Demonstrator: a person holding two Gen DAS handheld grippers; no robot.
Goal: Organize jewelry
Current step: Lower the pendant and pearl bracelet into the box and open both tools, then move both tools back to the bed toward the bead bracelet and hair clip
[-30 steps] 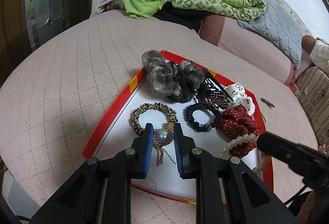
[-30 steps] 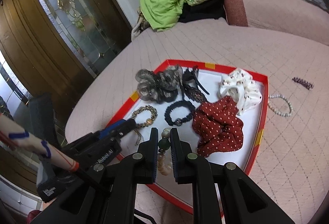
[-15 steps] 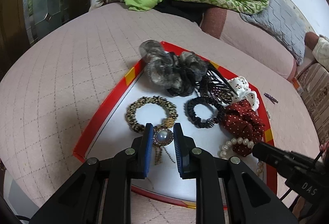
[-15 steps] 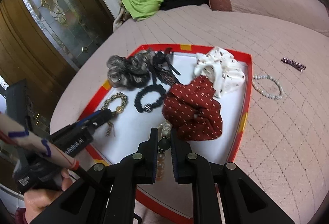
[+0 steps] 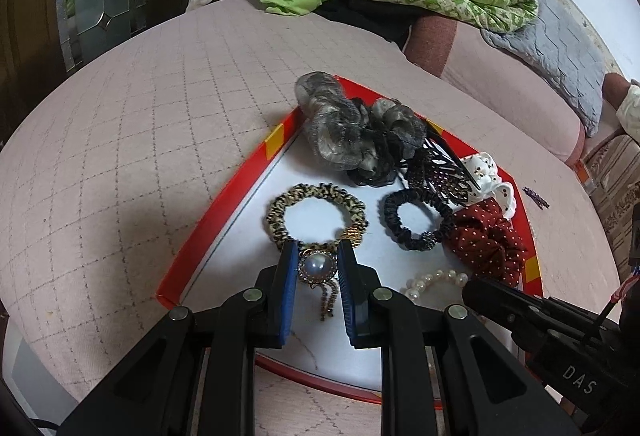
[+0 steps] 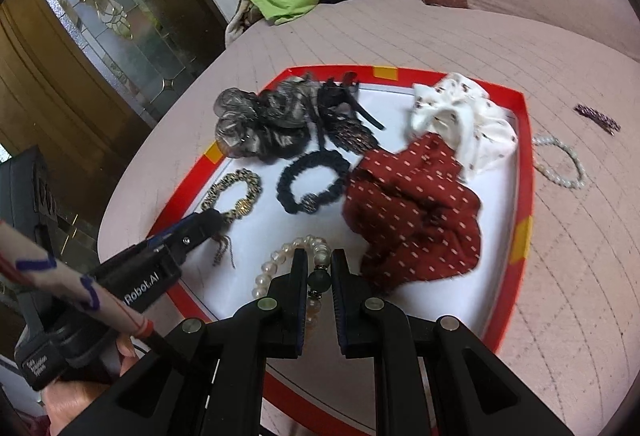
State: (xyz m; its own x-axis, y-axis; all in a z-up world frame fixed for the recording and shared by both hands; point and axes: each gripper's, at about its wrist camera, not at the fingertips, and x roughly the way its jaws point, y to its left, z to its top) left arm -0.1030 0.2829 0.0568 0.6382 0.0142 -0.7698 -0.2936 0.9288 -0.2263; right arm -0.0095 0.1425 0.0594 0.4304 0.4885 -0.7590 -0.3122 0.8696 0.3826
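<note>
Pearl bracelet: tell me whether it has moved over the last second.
Yes. In the left wrist view, the pearl bracelet, held by the right gripper, has shifted left, off the front of the red scrunchie and onto the tray's white floor.

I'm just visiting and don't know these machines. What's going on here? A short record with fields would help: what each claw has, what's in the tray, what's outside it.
left gripper: closed on pearl brooch with dangling chains
right gripper: closed on pearl bracelet, at its dark green bead
tray: red rim, white floor, on a pink quilted bed
in tray: leopard hair tie, black hair tie, red dotted scrunchie, white scrunchie, grey scrunchie
outside tray: second pearl bracelet, small purple clip
</note>
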